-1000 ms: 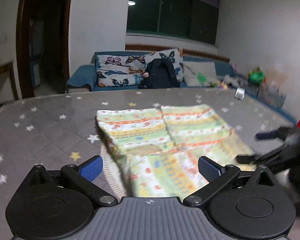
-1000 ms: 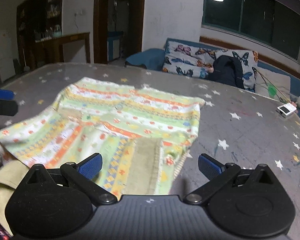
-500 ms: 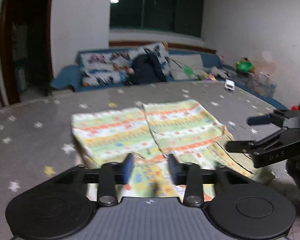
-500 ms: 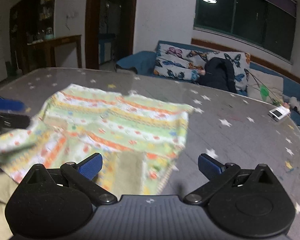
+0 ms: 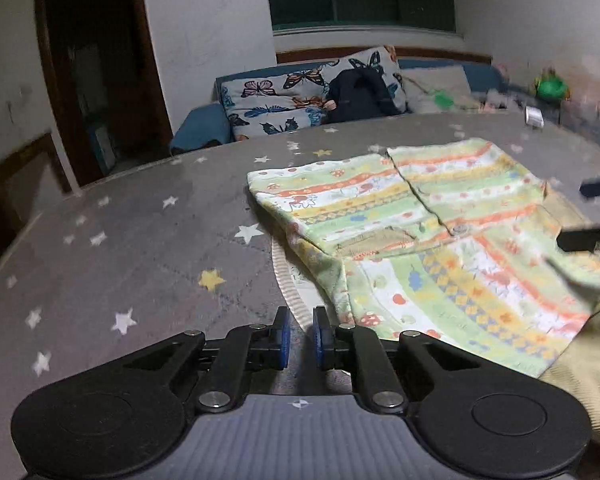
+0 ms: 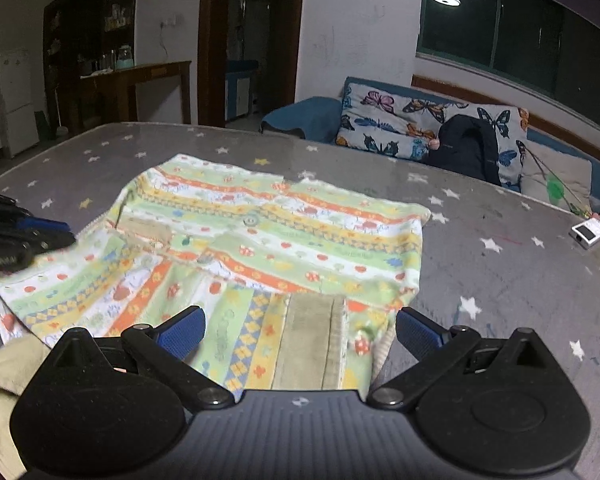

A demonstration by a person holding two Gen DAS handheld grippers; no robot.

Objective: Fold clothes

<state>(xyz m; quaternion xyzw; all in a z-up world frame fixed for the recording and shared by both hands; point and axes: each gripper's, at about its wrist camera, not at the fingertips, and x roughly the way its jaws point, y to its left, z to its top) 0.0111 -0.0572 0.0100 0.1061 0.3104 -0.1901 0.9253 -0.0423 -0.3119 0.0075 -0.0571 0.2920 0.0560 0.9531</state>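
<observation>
A patterned garment point(image 5: 440, 240) point(image 6: 260, 248), striped green, yellow and orange (small fruit prints throughout), lies partly folded and flat on the star-dotted grey surface.

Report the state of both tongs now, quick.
Left tongs: nearly closed, a thin gap left; nothing visibly between them, beside the patterned garment.
Right tongs: open, over the garment's near edge, holding nothing.

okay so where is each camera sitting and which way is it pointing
Left wrist: on the left tool, nearly shut, facing across the table to the sofa; garment right.
Right wrist: on the right tool, open, above the garment hem, facing the sofa.
Shared: garment, table, sofa; each glimpses the other tool.
</observation>
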